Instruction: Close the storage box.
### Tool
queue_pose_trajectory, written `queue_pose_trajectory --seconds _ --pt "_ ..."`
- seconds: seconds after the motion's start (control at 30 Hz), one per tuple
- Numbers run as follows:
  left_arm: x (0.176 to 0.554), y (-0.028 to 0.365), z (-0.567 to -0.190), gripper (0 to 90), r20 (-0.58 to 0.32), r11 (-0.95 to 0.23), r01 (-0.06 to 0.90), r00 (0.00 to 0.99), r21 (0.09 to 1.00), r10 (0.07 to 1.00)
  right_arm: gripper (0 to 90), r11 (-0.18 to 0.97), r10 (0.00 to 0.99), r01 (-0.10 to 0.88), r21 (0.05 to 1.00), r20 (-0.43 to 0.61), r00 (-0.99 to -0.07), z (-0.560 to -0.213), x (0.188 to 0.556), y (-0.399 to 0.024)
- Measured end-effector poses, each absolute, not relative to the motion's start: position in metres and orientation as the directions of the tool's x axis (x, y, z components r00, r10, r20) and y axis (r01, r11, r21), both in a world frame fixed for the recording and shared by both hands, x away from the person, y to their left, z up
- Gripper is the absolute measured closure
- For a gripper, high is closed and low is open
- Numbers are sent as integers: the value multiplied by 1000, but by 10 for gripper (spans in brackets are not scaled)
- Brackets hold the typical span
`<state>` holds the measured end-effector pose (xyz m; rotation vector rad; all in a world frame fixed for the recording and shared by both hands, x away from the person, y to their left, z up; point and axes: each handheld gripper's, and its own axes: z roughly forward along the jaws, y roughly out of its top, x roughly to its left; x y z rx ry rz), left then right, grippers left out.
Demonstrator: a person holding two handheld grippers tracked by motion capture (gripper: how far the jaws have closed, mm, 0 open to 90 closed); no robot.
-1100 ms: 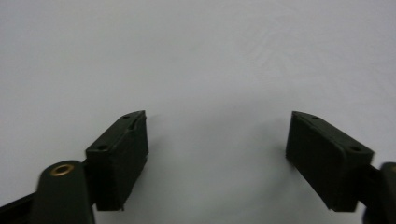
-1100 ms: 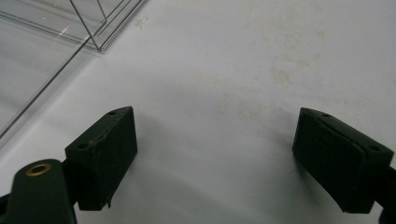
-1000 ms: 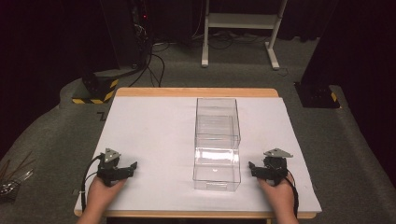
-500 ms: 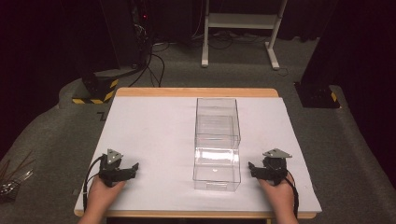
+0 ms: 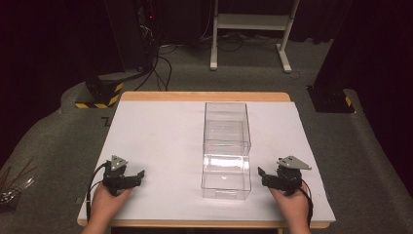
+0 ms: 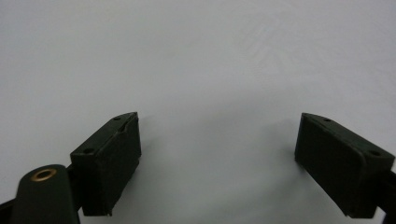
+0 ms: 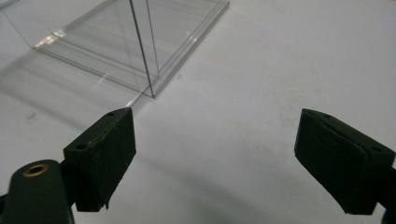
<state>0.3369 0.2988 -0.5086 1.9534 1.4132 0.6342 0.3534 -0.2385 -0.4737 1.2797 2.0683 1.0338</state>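
Observation:
A clear plastic box [image 5: 226, 146], long and open-topped, stands on the white table sheet [image 5: 160, 131] right of centre. My left gripper [image 5: 140, 175] rests low on the sheet near the front left, pointing toward the box but well apart from it. Its jaws are open and have just been closing a little, with only bare sheet between them in the left gripper view [image 6: 219, 154]. My right gripper [image 5: 261, 173] is open just to the right of the box's near end. In the right gripper view [image 7: 215, 154] the box's corner [image 7: 140, 42] lies ahead, off its left jaw.
The wooden table edge [image 5: 204, 96] shows at the far side. Beyond it are a black stand with cables [image 5: 141, 44] and a white frame [image 5: 248, 29] on grey carpet. Several thin tools [image 5: 12, 187] lie on the floor at left.
The right gripper has risen slightly beside the box. The left hand has stayed where it was, and its jaws stand wider than a second ago.

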Motion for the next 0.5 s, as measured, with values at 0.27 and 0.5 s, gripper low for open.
queue_pose_trajectory --seconds 0.27,0.5 --pt "337 300 -509 143 10 -218 644 311 734 950 100 257 892 499 828 -5 -451 -459 344 -236" --pt "338 300 -509 141 9 -218 644 311 733 950 101 236 880 467 852 17 -475 -450 336 -236"
